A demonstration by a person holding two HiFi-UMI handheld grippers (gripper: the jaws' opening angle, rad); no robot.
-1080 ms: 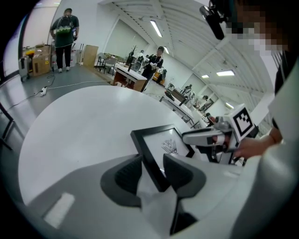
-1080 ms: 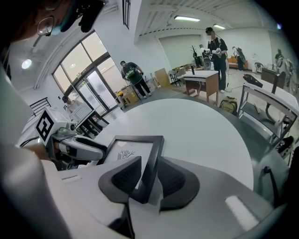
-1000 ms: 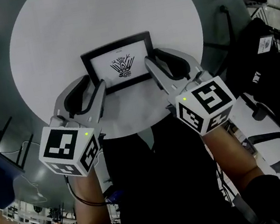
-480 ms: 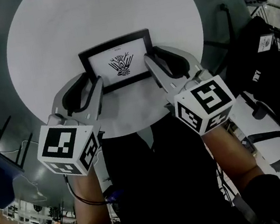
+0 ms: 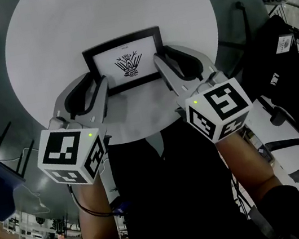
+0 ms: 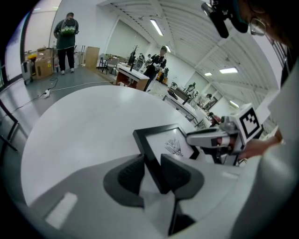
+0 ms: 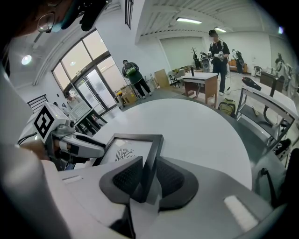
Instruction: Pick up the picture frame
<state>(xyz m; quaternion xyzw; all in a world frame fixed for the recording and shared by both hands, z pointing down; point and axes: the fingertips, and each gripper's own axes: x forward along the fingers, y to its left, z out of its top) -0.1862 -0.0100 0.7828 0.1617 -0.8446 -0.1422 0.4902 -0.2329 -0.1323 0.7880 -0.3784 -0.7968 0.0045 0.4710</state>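
**Head view:** You are looking down on a round white table (image 5: 107, 9). The picture frame (image 5: 125, 62), black with a small drawing on white, sits over the table's near half. Your left gripper (image 5: 99, 83) reaches its left side and your right gripper (image 5: 164, 65) its right side. From up here you see both ends of the frame at once, but not how the pads meet it.

**Left gripper view:** Here you see the contact. The left gripper (image 6: 152, 170) has just been closing its jaws, and the frame's black left border (image 6: 150, 154) stands between the dark pads, which press on it from both sides. The frame tilts up from the table towards you. Whether its far edge is off the table top I cannot tell. Your right gripper (image 6: 194, 138) shows across the frame, at its other side. Two people stand far behind, one of them (image 6: 65, 35) on the grey floor.

**Right gripper view:** The right gripper (image 7: 148, 179) has also been drawing its jaws in. They are clamped on the frame's right border (image 7: 153, 158), one pad on each face. The left gripper (image 7: 96, 149) shows beyond the drawing.
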